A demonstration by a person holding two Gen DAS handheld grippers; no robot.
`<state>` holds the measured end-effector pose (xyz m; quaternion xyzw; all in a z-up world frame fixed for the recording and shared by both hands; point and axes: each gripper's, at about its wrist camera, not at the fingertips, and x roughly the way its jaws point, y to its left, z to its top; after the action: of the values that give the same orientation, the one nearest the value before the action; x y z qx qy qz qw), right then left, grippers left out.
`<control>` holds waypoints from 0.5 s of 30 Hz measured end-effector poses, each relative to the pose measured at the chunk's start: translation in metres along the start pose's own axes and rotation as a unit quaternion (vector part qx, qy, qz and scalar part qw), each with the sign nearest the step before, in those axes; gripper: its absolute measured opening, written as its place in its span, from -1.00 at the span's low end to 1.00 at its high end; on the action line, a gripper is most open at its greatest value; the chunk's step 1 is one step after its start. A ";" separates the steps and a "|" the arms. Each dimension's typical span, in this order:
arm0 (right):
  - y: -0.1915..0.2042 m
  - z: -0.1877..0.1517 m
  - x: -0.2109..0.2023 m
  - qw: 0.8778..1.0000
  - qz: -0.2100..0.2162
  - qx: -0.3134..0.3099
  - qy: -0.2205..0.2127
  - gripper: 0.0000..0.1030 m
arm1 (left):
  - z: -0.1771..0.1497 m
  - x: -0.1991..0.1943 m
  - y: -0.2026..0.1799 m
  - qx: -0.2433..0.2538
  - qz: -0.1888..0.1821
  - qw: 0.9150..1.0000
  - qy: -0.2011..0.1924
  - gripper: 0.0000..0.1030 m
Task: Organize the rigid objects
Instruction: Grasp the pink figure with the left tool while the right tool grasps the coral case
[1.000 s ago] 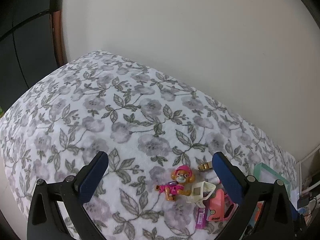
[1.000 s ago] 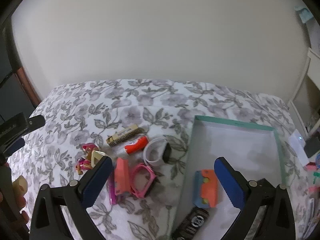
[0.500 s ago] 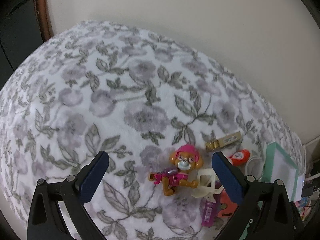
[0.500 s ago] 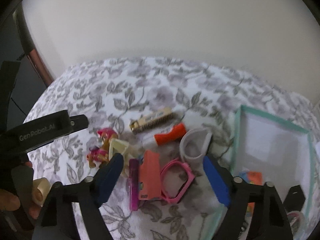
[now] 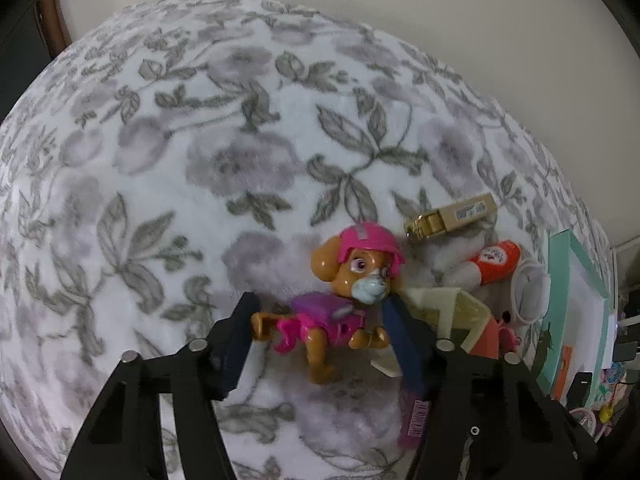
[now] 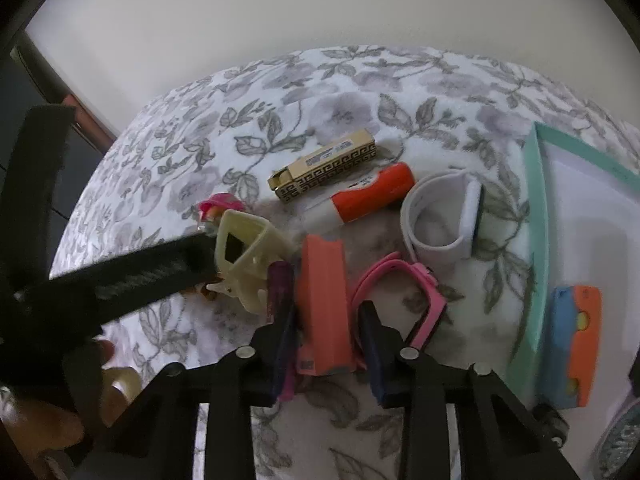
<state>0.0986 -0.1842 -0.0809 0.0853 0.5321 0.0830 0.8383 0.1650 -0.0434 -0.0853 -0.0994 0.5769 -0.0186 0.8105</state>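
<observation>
Rigid oddments lie clustered on a white plush cover printed with grey flowers [image 6: 328, 92], just left of a mint-rimmed shallow tray [image 6: 538, 240]. One blue-and-orange plastic block [image 6: 576, 344] lies inside the tray; the rest are not yet in it, so sorting looks partly done.

Left gripper [image 5: 316, 322]: jaws have just been closing, now at middling width, straddling a pink-helmeted tan plastic puppy figure [image 5: 340, 300] lying on its side. Blue pads flank body and head; left pad near the hind paw, right pad beside the muzzle. Firm contact cannot be told. Gripper tilts steeply down, likely so the pads come in around the low-lying toy.

Right gripper [image 6: 326, 332]: jaws have just been closing, now narrow, bracketing the near end of a coral-red oblong plastic case [image 6: 324, 300]. Pads sit close on either side; a slim gap seems to show on the right, so no sure grip. A purple-pink tube [image 6: 280, 280] and pink square-frame strap [image 6: 404, 292] crowd the case, probably why the approach comes along its length.

Also loose on the cover: gold patterned box [image 6: 326, 170], orange-and-white capsule [image 6: 370, 198], white loop band [image 6: 440, 216], cream plastic clip [image 6: 248, 252].

Judgement: both hands about to lift, tray the probable destination.
</observation>
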 end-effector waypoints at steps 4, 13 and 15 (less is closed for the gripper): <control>0.000 -0.001 0.000 1.000 0.002 0.000 -0.002 -0.35 | 0.000 0.000 -0.001 0.002 -0.001 1.000 0.002 0.18; -0.002 0.004 -0.013 1.000 0.006 0.007 -0.011 -0.44 | 0.004 -0.019 0.008 -0.010 -0.026 0.999 -0.017 -0.23; -0.005 0.006 -0.020 1.000 0.011 0.012 -0.017 -0.45 | 0.005 -0.025 0.009 -0.010 -0.031 0.999 -0.023 -0.31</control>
<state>0.0961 -0.1944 -0.0618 0.1029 0.5181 0.0845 0.8449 0.1609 -0.0306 -0.0620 -0.1253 0.5547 -0.0355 0.8218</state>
